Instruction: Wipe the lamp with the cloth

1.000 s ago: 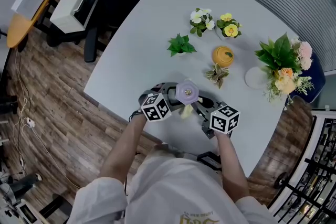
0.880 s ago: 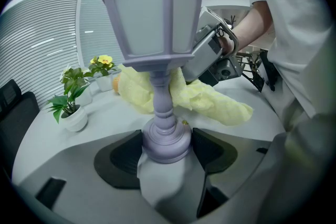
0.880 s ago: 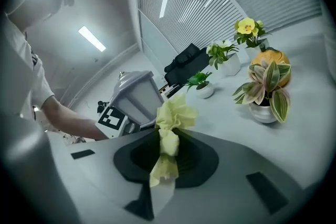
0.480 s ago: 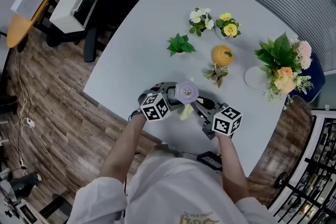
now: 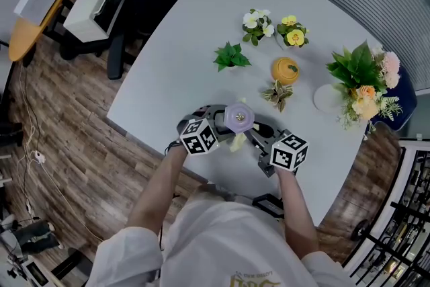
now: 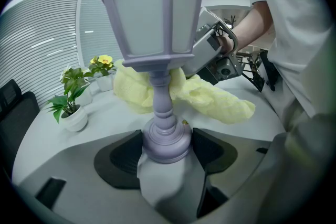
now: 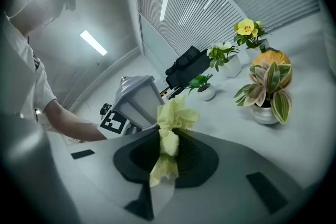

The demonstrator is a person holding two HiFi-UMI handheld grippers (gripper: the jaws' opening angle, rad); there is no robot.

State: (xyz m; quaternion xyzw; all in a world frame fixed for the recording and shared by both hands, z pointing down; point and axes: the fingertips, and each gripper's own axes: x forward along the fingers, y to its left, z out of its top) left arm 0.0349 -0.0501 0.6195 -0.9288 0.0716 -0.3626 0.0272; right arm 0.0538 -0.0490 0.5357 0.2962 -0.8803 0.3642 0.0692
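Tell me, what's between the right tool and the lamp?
The yellow cloth, pinched in the right tool, bunched by the lamp stem; the left gripper view shows it.

The lamp (image 6: 157,63) looks like matt lilac plastic, smooth, with frosted white panes; the cloth (image 6: 215,102) is soft yellow fabric, crumpled and a little fuzzy; the table (image 5: 195,44) has a smooth, matt pale surface; the floor (image 5: 74,138) shows wood planks with visible grain.

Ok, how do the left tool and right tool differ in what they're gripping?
The left tool is shut on the lamp's round base; the right tool is shut on the yellow cloth. The left holds its load upright; the right's cloth is bunched by the lamp's stem. Both are closed.
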